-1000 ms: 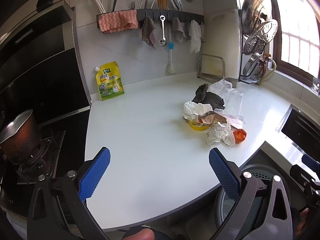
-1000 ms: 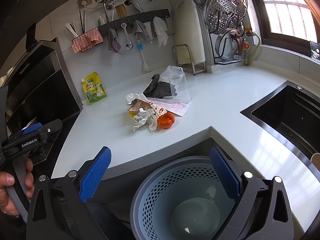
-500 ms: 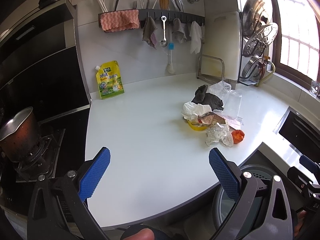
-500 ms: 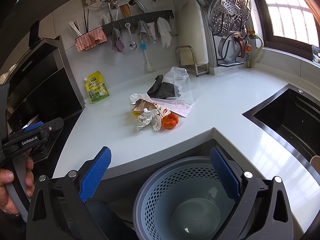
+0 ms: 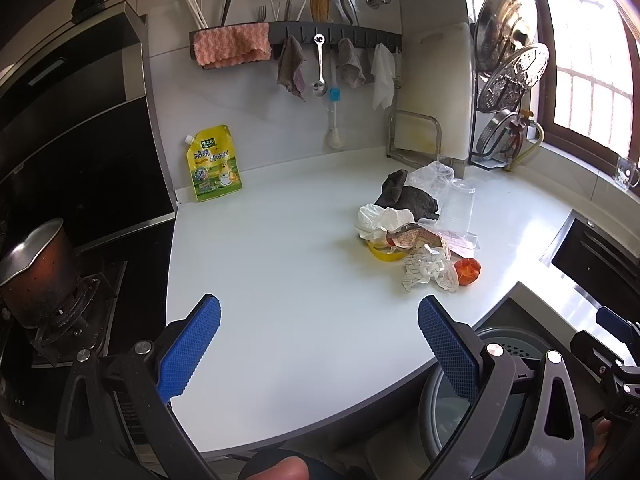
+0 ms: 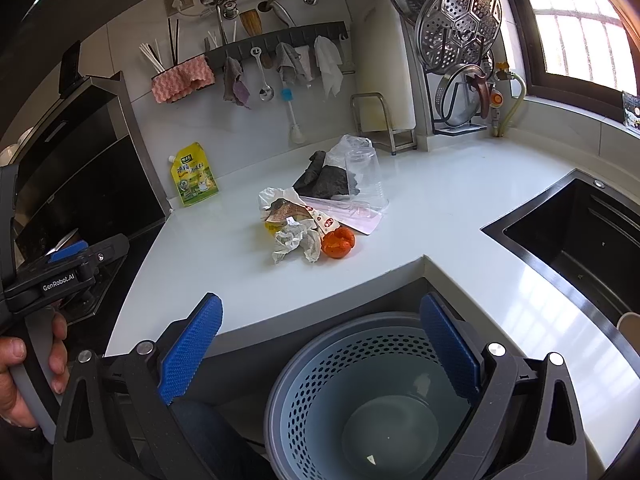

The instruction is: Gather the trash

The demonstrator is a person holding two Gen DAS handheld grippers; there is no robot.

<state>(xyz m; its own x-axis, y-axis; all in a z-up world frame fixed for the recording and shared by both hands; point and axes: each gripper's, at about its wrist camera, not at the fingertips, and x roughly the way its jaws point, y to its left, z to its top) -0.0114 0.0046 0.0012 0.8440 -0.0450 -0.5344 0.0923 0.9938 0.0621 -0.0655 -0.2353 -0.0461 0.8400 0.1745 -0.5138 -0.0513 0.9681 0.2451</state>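
A pile of trash lies on the white counter [image 5: 280, 280]: crumpled white paper [image 5: 428, 274], an orange peel [image 5: 467, 271], a printed wrapper [image 5: 416, 238], a yellow ring [image 5: 384, 254], a dark rag [image 5: 408, 198], a clear plastic cup [image 5: 460, 210]. The pile also shows in the right wrist view, with the paper [image 6: 294, 242], peel [image 6: 338, 242] and cup [image 6: 366, 184]. A grey perforated bin [image 6: 372, 392] stands below the counter edge. My left gripper [image 5: 318, 346] is open and empty over the counter's near part. My right gripper [image 6: 318, 346] is open and empty above the bin.
A yellow seasoning pouch [image 5: 214, 164] leans on the back wall. A stove with a pot [image 5: 36, 268] is at the left. A black sink [image 6: 576, 232] is at the right. A rack with cloths and utensils [image 5: 296, 40] hangs on the wall.
Both grippers have shifted slightly forward toward the counter; the trash pile sits a little nearer in both views. Jaws stay open.
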